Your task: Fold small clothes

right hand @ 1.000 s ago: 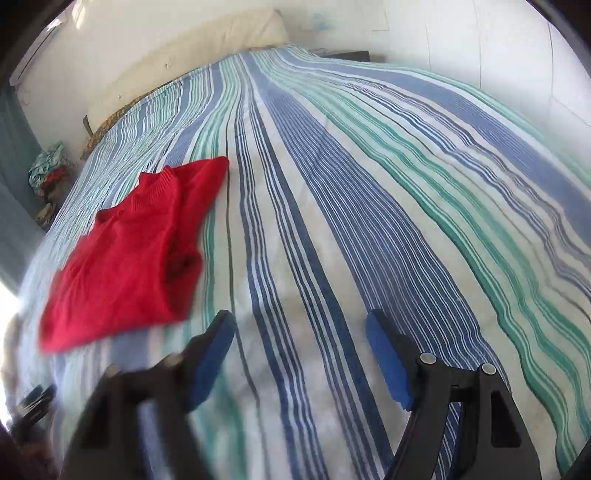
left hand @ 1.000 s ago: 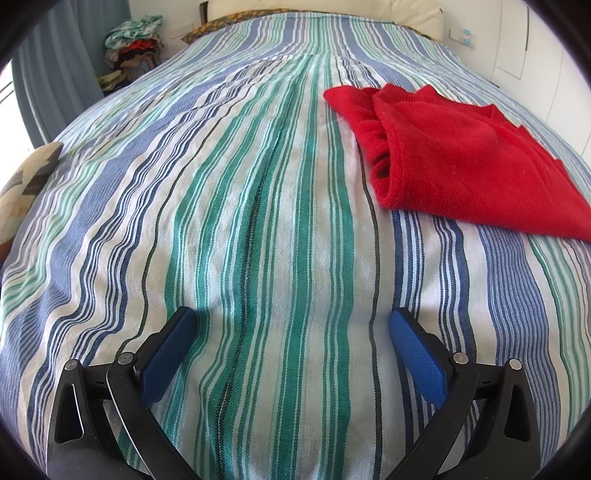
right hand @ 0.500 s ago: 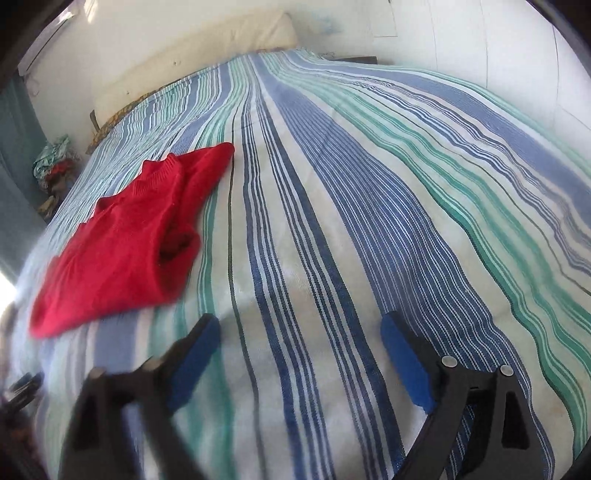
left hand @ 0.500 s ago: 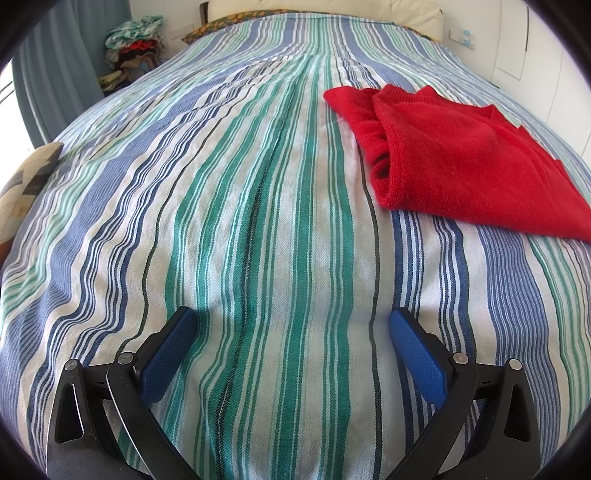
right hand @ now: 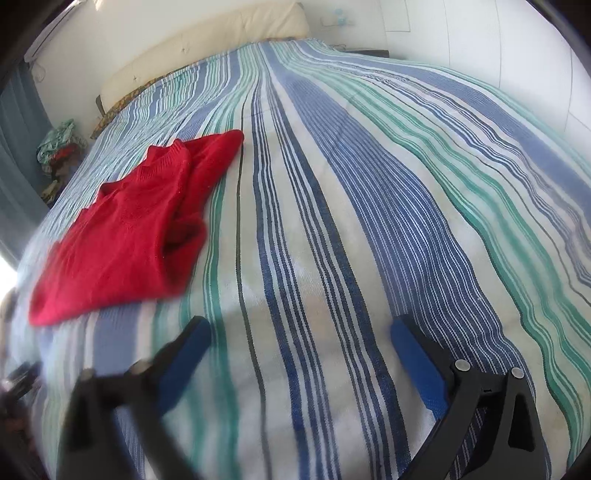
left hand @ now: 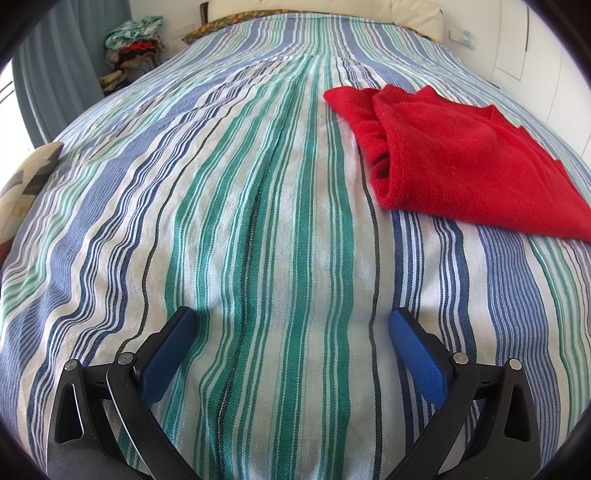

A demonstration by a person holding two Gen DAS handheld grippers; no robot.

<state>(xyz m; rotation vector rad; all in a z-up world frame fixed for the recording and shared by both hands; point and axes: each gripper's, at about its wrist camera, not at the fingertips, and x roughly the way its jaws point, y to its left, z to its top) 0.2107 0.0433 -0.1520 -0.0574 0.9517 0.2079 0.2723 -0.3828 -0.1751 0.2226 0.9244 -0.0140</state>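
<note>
A small red sweater (left hand: 461, 155) lies folded on the striped bedspread (left hand: 258, 221), at the upper right of the left wrist view. It also shows at the left of the right wrist view (right hand: 129, 229). My left gripper (left hand: 291, 328) is open and empty, low over the bedspread, well short and to the left of the sweater. My right gripper (right hand: 299, 332) is open and empty, over the bedspread to the right of the sweater's near edge.
A cream headboard (right hand: 207, 55) stands at the bed's far end. A pile of clothes (left hand: 133, 48) sits beside the bed by a grey-blue curtain (left hand: 55, 74). A patterned cushion (left hand: 26, 177) lies at the bed's left edge. White walls (right hand: 480, 33) stand on the right.
The right gripper has moved, so the sweater sits larger and closer in its view. The left gripper has not moved. Both stay open.
</note>
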